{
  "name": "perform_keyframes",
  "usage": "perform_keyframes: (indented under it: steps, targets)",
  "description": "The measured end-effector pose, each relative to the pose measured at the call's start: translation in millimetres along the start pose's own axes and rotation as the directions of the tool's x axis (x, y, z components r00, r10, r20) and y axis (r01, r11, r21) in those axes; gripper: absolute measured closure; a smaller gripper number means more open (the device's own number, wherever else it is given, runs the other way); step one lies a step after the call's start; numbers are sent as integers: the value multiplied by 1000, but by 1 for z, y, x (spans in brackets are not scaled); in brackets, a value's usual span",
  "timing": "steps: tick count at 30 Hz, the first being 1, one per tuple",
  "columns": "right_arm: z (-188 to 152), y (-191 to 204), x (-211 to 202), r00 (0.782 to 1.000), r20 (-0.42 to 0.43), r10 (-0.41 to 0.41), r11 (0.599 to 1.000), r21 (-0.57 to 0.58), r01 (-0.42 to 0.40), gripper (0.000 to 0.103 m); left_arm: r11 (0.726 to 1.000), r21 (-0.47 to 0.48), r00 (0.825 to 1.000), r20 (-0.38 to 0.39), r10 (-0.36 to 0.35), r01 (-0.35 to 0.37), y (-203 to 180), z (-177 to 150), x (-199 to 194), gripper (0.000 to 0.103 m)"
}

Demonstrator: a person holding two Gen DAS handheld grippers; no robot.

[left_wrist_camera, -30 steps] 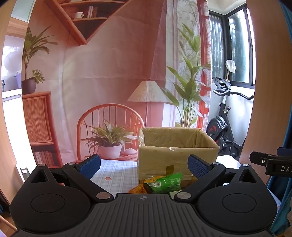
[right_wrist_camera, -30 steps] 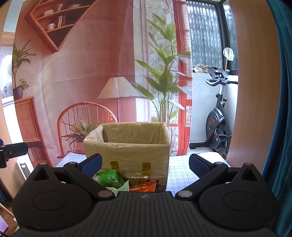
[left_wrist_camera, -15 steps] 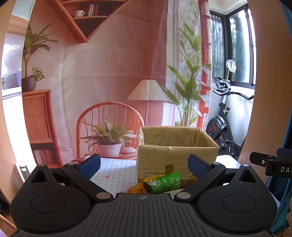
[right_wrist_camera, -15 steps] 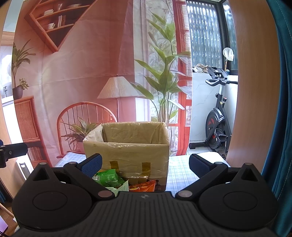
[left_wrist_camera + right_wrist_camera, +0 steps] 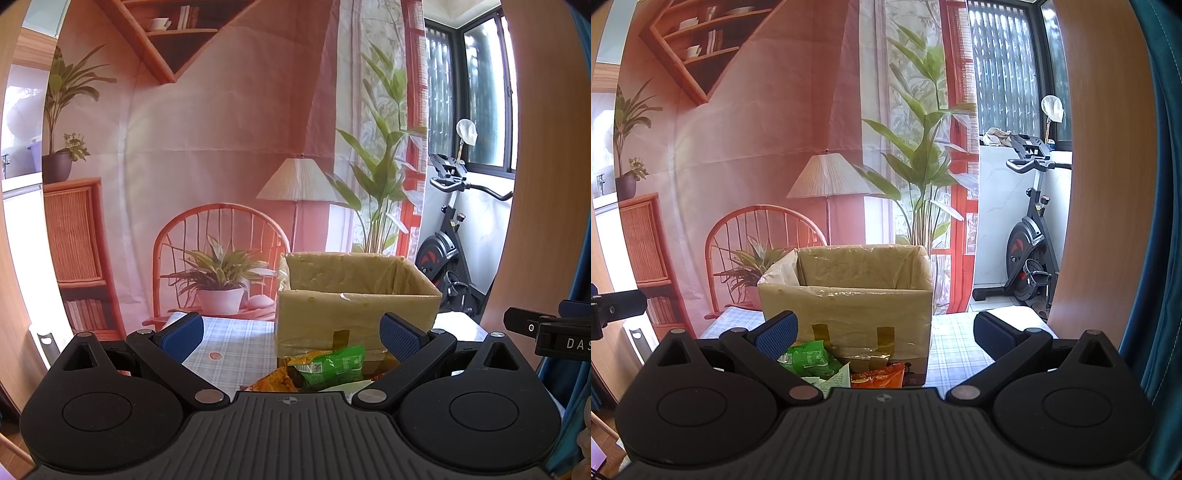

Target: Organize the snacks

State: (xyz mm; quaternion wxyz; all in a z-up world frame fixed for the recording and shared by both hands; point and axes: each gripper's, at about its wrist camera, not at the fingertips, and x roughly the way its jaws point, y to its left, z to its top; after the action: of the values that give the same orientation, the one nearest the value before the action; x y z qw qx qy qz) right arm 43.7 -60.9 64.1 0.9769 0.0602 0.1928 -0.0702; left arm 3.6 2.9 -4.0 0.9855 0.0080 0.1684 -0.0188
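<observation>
An open cardboard box (image 5: 354,317) (image 5: 849,317) lined with clear plastic stands on a checked tablecloth (image 5: 236,343) (image 5: 956,347). In front of it lie snack bags: a green packet (image 5: 332,365) (image 5: 809,360), an orange packet (image 5: 275,380) and a red-orange packet (image 5: 877,376), partly hidden behind the gripper bodies. My left gripper (image 5: 291,330) is open and holds nothing, just short of the pile. The right gripper (image 5: 884,328) is likewise open with nothing between its blue pads, facing the box front.
A printed backdrop of a room hangs behind the table. An exercise bike (image 5: 1030,258) stands at the right by the window. The other gripper's body shows at the right edge (image 5: 546,332) and left edge (image 5: 613,306). A teal curtain (image 5: 1160,221) hangs at far right.
The left wrist view has tilted down slightly, so the box and snacks sit a little lower. The right gripper has not moved. Both stay open.
</observation>
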Motion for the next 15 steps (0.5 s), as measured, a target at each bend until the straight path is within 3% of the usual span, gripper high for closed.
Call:
perform_keyframes:
  steps: [15]
  targets:
    - [1,-1,-3,1000,-1,-1,1000,0,1,0,1000,-3,1000,-7,-3,3,-3,-3,0,1]
